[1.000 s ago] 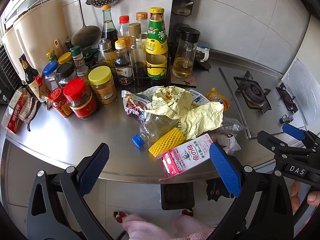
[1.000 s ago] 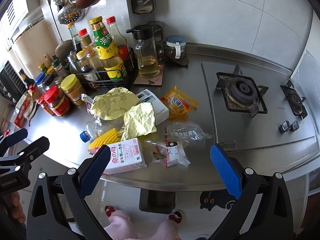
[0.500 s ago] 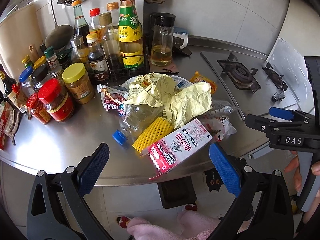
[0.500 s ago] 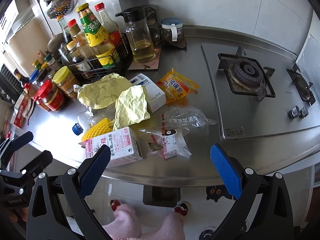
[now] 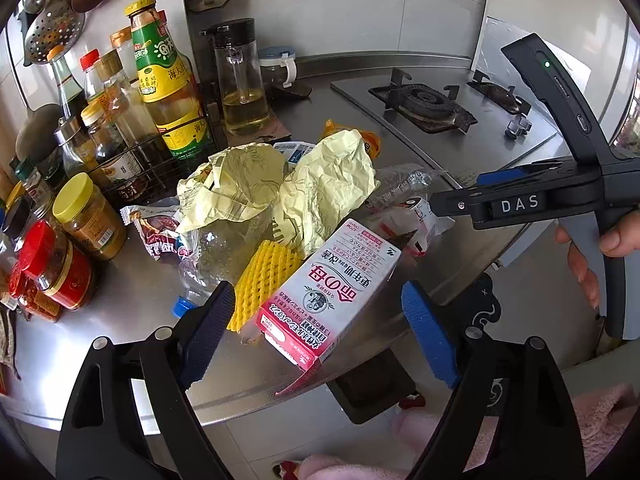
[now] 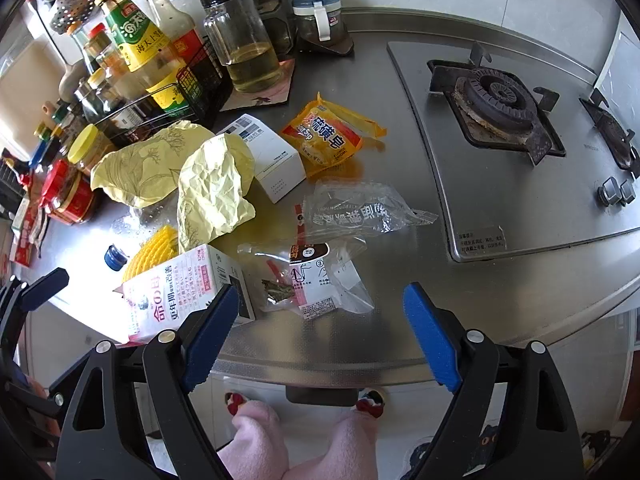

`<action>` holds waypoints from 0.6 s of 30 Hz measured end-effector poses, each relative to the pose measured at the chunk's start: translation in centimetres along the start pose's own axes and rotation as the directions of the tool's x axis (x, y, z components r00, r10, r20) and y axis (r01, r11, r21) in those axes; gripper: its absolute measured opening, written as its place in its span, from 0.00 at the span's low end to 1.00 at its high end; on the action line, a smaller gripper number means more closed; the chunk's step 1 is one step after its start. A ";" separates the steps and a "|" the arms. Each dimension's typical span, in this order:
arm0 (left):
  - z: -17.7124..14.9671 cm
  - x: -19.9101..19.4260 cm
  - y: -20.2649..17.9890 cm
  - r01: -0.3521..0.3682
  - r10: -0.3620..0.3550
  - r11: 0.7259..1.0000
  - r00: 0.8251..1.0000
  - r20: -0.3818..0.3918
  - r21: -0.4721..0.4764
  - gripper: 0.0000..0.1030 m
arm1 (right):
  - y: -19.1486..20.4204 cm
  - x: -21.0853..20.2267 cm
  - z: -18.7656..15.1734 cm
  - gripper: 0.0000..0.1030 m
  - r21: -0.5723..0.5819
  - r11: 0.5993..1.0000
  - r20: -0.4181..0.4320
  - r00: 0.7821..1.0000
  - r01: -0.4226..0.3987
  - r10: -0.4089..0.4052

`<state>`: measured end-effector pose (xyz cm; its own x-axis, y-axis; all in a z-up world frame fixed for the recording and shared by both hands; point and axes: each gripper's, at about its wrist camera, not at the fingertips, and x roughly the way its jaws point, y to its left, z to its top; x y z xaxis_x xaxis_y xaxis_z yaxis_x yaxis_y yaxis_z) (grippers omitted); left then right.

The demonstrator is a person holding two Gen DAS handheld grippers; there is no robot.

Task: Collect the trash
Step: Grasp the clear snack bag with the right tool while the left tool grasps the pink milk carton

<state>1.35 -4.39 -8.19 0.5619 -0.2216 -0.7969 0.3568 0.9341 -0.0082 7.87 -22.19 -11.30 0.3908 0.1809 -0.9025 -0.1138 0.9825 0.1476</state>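
A heap of trash lies on the steel counter (image 5: 132,292). A pink-and-white carton (image 5: 328,296) lies nearest, between the open fingers of my left gripper (image 5: 318,334). Behind it are a yellow foam net (image 5: 262,278), a crushed clear bottle (image 5: 224,256) with a blue cap, two crumpled yellow papers (image 5: 324,188) and a red snack wrapper (image 5: 158,228). My right gripper (image 6: 316,336) is open and empty over the counter's front edge, just before a clear plastic bag (image 6: 316,280). Beyond lie another clear bag (image 6: 352,212), an orange packet (image 6: 328,136) and a white box (image 6: 272,156).
Sauce bottles in a wire rack (image 5: 160,80), jars (image 5: 86,216) and an oil jug (image 5: 240,80) crowd the left and back. A gas hob (image 6: 500,100) fills the right of the counter. The other gripper (image 5: 520,200) shows at right in the left wrist view.
Both grippers have moved in closer to the counter. The left one now has the pink carton between its open fingers; the right one has come up to the clear bag.
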 end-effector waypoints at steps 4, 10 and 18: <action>0.4 1.2 0.2 0.028 -0.028 1.000 1.000 0.006 0.003 0.71 | 0.1 0.9 0.3 0.78 -0.008 1.000 -0.012 1.000 0.001 -0.001; 1.0 2.6 -0.4 0.077 -0.078 0.995 0.997 0.018 0.066 0.71 | -0.1 2.0 0.9 0.78 -0.008 1.000 -0.030 1.000 -0.006 0.006; 0.5 4.7 -2.2 0.027 -0.031 0.964 0.999 0.011 0.264 0.77 | -0.4 3.4 1.0 0.78 -0.002 1.000 -0.062 0.998 -0.003 0.003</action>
<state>3.53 -7.62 -11.62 0.5585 -0.2532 -0.7899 0.5559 0.8211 0.1298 10.11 -21.93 -14.00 0.3332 0.1806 -0.9254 -0.1170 0.9818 0.1495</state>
